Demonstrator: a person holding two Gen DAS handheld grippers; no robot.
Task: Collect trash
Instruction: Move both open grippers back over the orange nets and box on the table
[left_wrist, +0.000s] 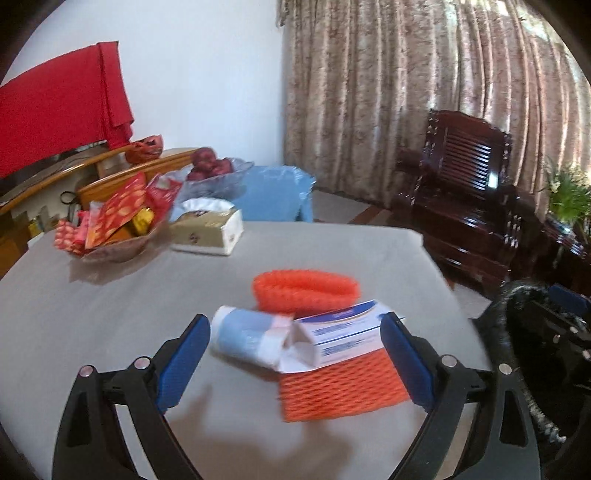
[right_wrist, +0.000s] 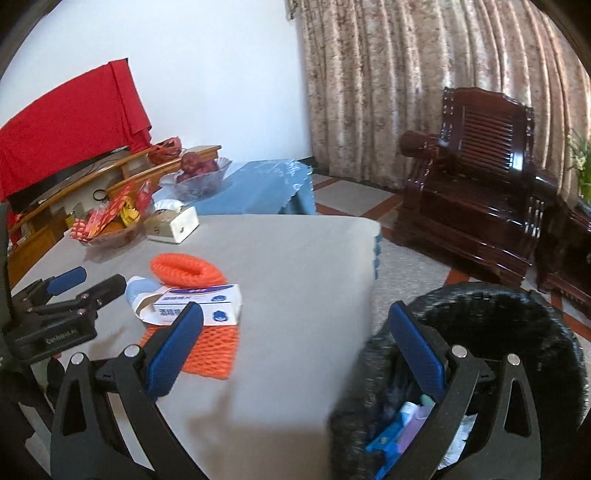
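The grey surface (left_wrist: 110, 314) carries the trash, and the dark bin (right_wrist: 517, 332) stands off its right edge, already holding some scraps. On the surface, left of the bin, a flat orange foam net (left_wrist: 340, 387) lies under an opened white-and-blue box (left_wrist: 347, 336). A blue roll (left_wrist: 243, 336) touches the box's left end, and a second orange net (left_wrist: 306, 291) lies behind it. The left hand-held gripper (left_wrist: 295, 354) is spread wide around roll and box, grasping nothing. The right hand-held gripper (right_wrist: 295, 339) hangs released at the bin's rim.
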